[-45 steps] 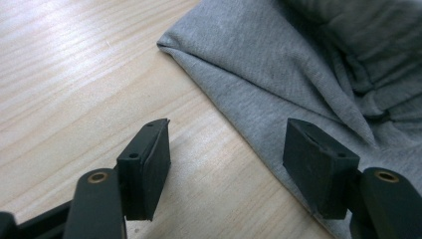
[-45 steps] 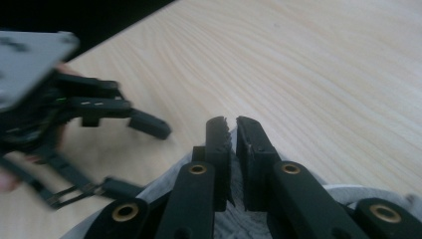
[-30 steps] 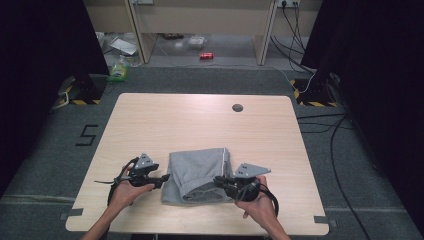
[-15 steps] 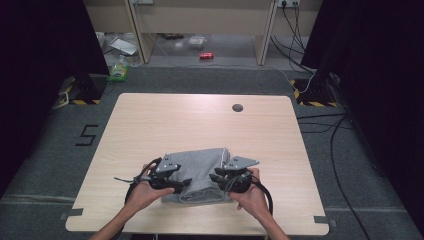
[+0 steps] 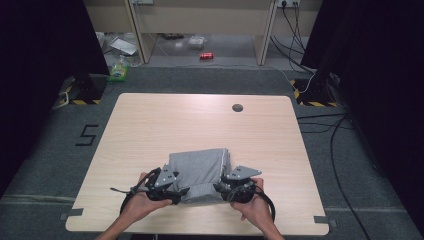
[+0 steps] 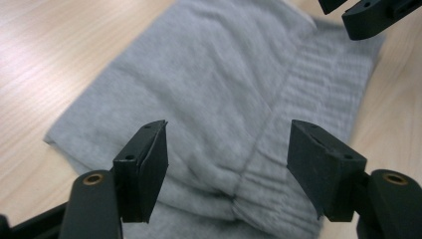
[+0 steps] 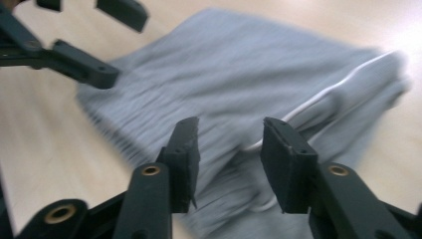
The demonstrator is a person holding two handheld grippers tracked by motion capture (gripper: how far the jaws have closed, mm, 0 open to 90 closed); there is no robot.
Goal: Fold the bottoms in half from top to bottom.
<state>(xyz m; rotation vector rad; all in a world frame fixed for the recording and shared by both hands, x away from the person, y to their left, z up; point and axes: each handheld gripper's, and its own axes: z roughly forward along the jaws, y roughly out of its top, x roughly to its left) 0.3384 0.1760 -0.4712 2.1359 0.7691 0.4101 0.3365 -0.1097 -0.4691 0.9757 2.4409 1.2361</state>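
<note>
Both hands have drawn inward since a second ago, closing on a folded grey garment that lies on the wooden table, near its front edge. At the garment's left front corner, the left gripper hovers with jaws spread, grasping nothing. At its right front corner, the right gripper (jaws just been opening) straddles a white-edged fold without pinching it.

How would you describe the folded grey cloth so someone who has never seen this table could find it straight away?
Start at the light wooden table and look to its near edge, between the person's two black grippers. There lies a folded grey knit garment, a soft rectangular bundle with a ribbed band along one end. It is the table's one fabric thing; the small dark round plug sits far off.
</note>
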